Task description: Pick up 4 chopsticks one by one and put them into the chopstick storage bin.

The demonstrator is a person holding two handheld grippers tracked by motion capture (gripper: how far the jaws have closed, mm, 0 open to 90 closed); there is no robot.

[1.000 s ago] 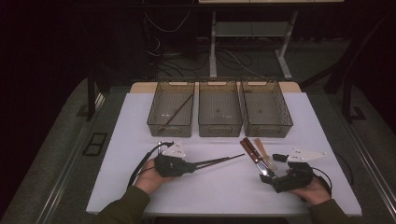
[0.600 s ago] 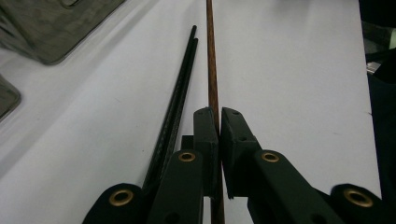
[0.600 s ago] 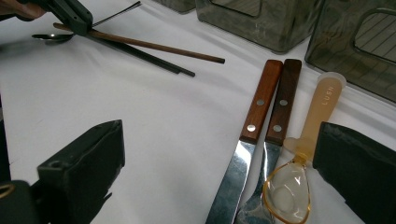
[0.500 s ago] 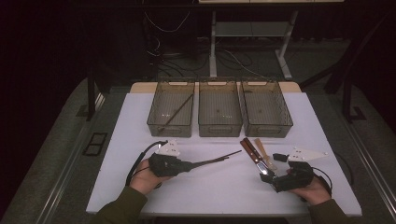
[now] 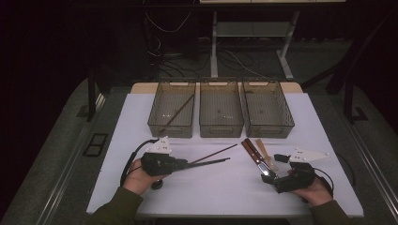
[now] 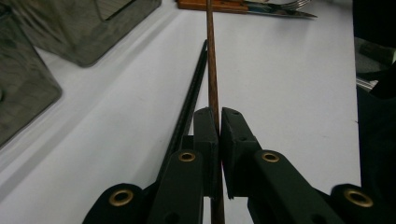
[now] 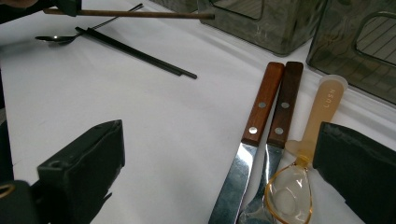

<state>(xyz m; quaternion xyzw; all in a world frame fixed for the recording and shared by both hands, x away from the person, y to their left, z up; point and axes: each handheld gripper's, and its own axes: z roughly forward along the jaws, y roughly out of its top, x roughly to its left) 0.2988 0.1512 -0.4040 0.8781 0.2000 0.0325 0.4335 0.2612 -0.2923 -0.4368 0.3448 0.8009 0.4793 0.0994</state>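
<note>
Lifted slightly since the earlier frame, left gripper (image 5: 184, 165) clamps a brown chopstick (image 6: 212, 70) above the table (image 5: 225, 187); right gripper (image 7: 219, 172) rests wide apart, grasping nothing, beside the knives (image 7: 261, 116).

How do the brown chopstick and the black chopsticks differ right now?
1. Colour: the brown chopstick is reddish wood-toned; the black chopsticks are matte black.
2. State: the brown chopstick is clamped in the left gripper; the black chopsticks are held by nothing.
3. Pose: the brown chopstick is lifted off the white table; the black chopsticks lie flat on it.
4. Count: one brown chopstick, seemingly a pair of black ones.

Shared: both long, thin and straight.
</note>
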